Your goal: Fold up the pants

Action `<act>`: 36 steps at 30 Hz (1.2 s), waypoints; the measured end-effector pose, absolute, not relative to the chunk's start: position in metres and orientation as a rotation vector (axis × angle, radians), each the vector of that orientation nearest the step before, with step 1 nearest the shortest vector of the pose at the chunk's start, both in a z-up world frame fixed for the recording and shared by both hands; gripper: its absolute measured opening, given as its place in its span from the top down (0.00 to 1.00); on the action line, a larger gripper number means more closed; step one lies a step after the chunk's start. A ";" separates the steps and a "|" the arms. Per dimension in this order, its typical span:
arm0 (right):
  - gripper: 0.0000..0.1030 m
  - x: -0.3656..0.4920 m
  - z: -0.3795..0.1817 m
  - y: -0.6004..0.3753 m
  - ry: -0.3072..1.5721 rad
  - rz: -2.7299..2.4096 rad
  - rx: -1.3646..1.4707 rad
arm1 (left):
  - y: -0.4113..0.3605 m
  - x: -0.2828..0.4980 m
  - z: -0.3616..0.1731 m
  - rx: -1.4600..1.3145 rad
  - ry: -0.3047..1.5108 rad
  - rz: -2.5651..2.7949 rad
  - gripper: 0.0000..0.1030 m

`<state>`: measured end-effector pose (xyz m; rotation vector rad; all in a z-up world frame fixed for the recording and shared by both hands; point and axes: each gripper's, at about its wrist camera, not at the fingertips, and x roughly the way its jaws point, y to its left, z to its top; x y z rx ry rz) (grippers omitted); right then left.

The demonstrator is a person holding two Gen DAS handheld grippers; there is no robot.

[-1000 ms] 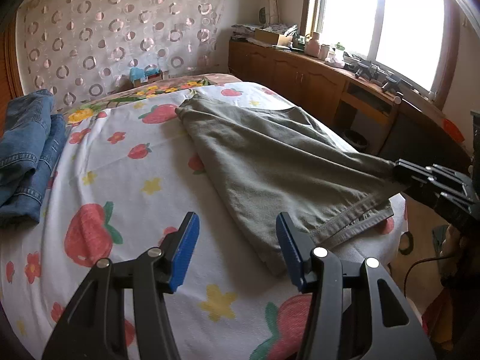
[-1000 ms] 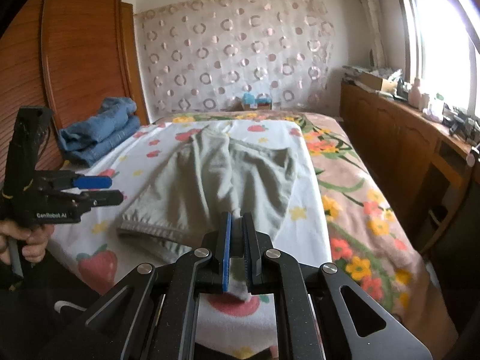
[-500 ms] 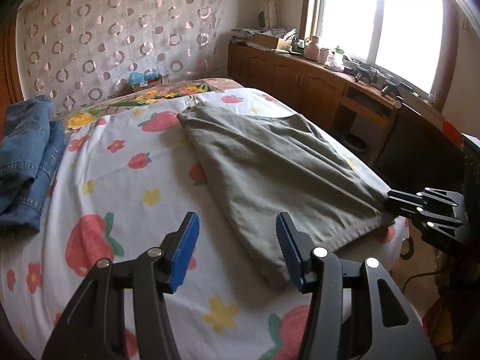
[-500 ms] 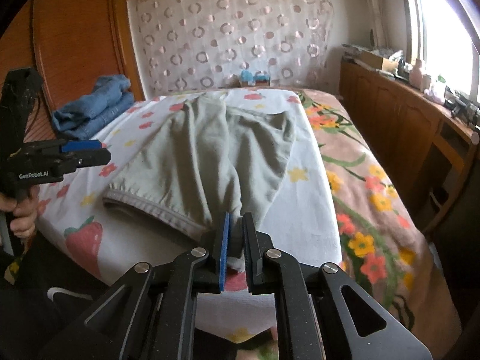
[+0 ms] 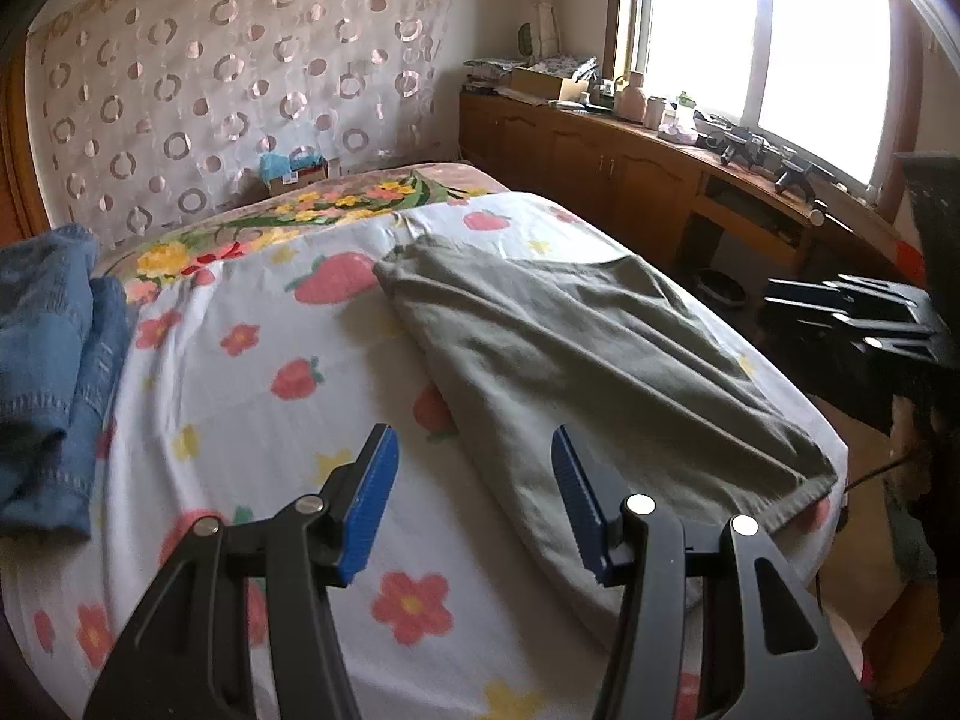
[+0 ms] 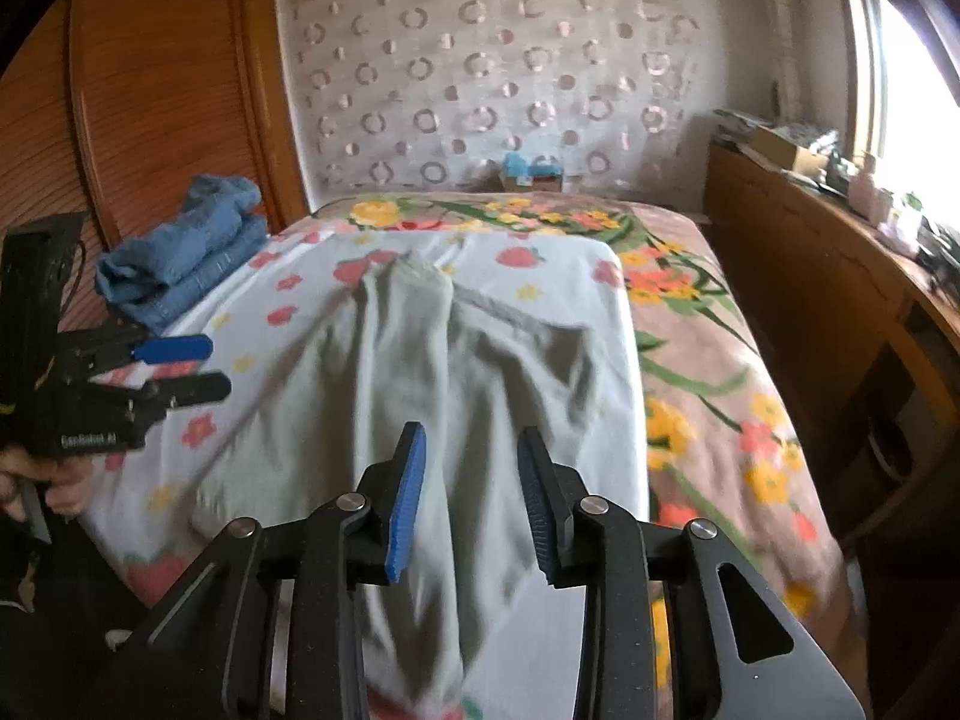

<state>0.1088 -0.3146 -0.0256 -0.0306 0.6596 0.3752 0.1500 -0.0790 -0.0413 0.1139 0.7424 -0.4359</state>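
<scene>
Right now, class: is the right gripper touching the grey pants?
Apart. The left wrist view shows the right gripper open and off the bed's edge, with dark floor between it and the grey pants.

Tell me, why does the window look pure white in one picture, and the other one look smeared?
Left wrist view: the window is blown out by daylight, yet the grey pants look sharp. Right wrist view: motion blur smears the pants and the sheet; fisheye bends the wardrobe.
</scene>
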 end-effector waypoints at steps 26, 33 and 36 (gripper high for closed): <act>0.67 0.228 -0.063 -0.263 0.929 0.527 -0.056 | -0.074 0.198 -0.085 0.117 0.873 -0.449 0.49; 0.82 0.235 -0.069 -0.259 0.962 0.551 -0.041 | -0.073 0.197 -0.084 0.109 0.875 -0.454 0.49; 0.96 0.233 -0.067 -0.254 0.947 0.571 -0.045 | -0.072 0.195 -0.082 0.090 0.868 -0.450 0.49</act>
